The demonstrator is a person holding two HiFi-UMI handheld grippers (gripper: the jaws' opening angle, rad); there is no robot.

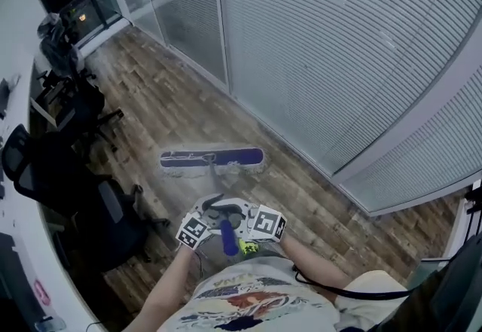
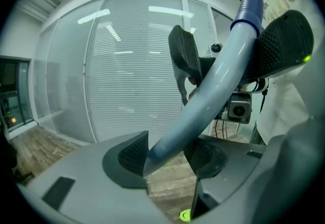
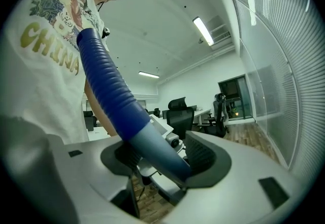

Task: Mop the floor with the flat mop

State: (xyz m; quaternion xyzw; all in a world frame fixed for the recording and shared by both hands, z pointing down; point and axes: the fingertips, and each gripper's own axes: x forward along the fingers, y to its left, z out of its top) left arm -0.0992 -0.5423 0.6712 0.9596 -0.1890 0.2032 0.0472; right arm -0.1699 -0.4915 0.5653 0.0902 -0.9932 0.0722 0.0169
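My 2 grippers both clamp the mop handle (image 2: 218, 75): the left gripper (image 2: 167, 154) on the pale shaft, nearer the mop head (image 1: 212, 159), and the right gripper (image 3: 162, 156) where the blue grip begins. The head lies flat on the wood floor (image 1: 316, 210) straight ahead, long axis crosswise, near the glass wall (image 1: 339, 59). Office chairs (image 1: 105, 217) line the floor's left edge.

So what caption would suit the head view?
Left gripper and right gripper clamp the blue mop handle, flat blue mop head on brown wood-plank floor.
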